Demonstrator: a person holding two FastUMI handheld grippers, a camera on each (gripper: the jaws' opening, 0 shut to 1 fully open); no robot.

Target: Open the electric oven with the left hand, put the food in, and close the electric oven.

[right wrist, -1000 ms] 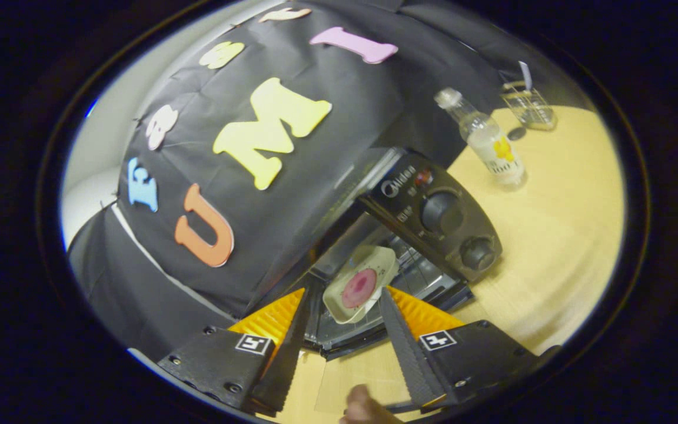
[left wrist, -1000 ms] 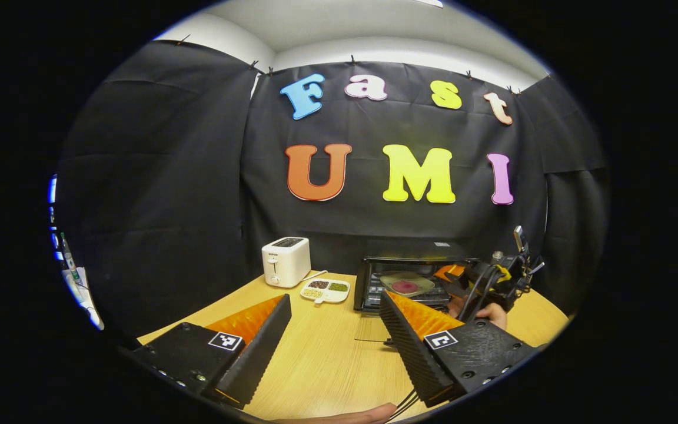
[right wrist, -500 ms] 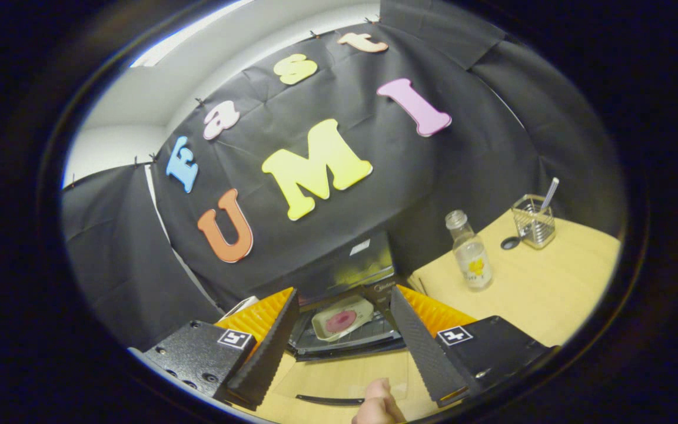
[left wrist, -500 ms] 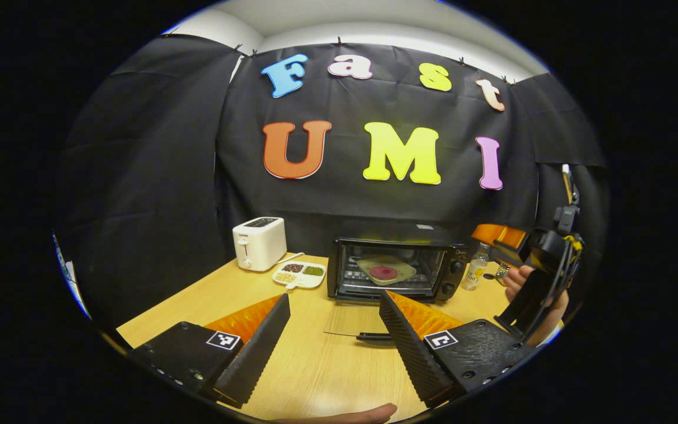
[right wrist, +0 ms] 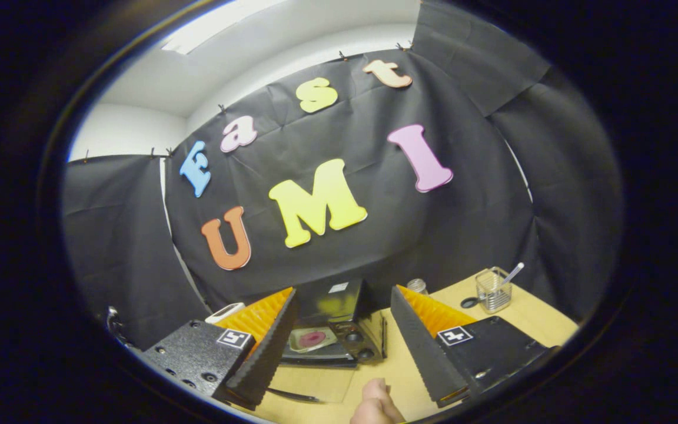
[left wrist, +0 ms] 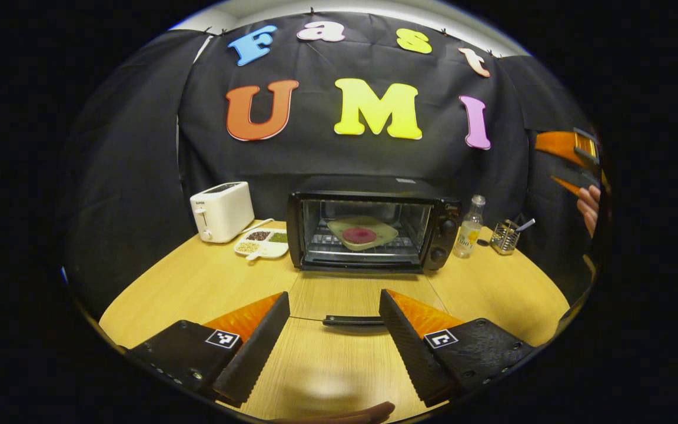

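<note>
**Both grippers wide open, plate already in the oven**

Left gripper (left wrist: 334, 330) hanging low over the wooden table (left wrist: 198, 282), fingers spread wide, holding nothing. Lined up with the oven (left wrist: 374, 224) straight ahead, well short of it. Oven door (left wrist: 368, 294) dropped flat onto the table, its dark handle (left wrist: 354, 320) lying between the two fingers but touching neither. Inside, on the wire rack, a pale plate (left wrist: 362, 232) with a round reddish piece of food (left wrist: 359, 235) on it.

Left of the oven: white toaster (left wrist: 221, 211), and just in front of it a small divided dish (left wrist: 261, 243) with bits in its compartments. Right of the oven: clear bottle (left wrist: 469, 234), then a wire cup (left wrist: 504, 237) with a spoon sticking out.

Right gripper (right wrist: 344, 344) up high and back from the oven, also gaping, empty. Same gripper at the far right edge of the left gripper view, raised, with a hand (left wrist: 587, 206) on it. From the right gripper view, looking down at the oven top, plate and food visible between the fingers.
</note>
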